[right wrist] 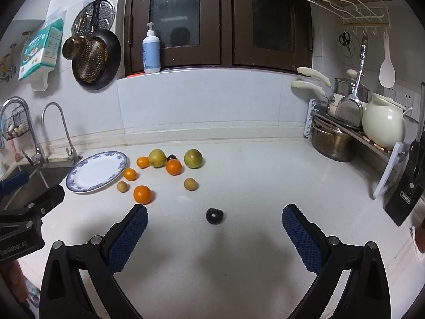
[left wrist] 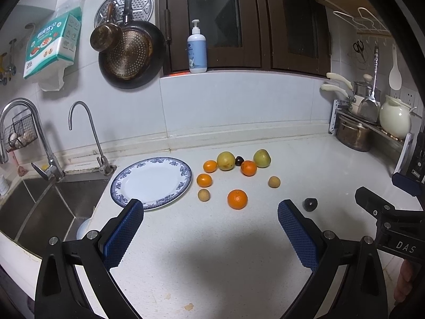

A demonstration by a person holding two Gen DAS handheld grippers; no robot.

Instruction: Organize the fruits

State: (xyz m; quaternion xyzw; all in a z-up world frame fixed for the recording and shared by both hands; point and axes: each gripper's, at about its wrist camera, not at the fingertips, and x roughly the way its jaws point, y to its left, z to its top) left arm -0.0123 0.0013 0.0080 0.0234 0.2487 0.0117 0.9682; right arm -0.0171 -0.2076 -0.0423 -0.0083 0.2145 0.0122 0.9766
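Note:
An empty blue-rimmed white plate [left wrist: 151,183] [right wrist: 97,171] lies on the white counter by the sink. To its right lie loose fruits: several oranges, the nearest one [left wrist: 237,199] [right wrist: 142,194], two yellow-green fruits [left wrist: 226,160] [left wrist: 262,158], two small tan fruits [left wrist: 203,194] [left wrist: 274,181], a dark plum [left wrist: 239,160] among them, and a second dark plum [left wrist: 310,204] [right wrist: 214,215] apart, nearer me. My left gripper [left wrist: 211,214] is open and empty above the counter, short of the fruits. My right gripper [right wrist: 215,219] is open and empty, with the near plum just ahead between its fingers.
A steel sink [left wrist: 39,207] with two faucets lies left of the plate. A rack with pots and a cream jug [right wrist: 382,125] stands at the back right. A black knife block [right wrist: 406,194] stands at the right. Pans hang on the wall; a soap bottle [left wrist: 197,50] stands on the sill.

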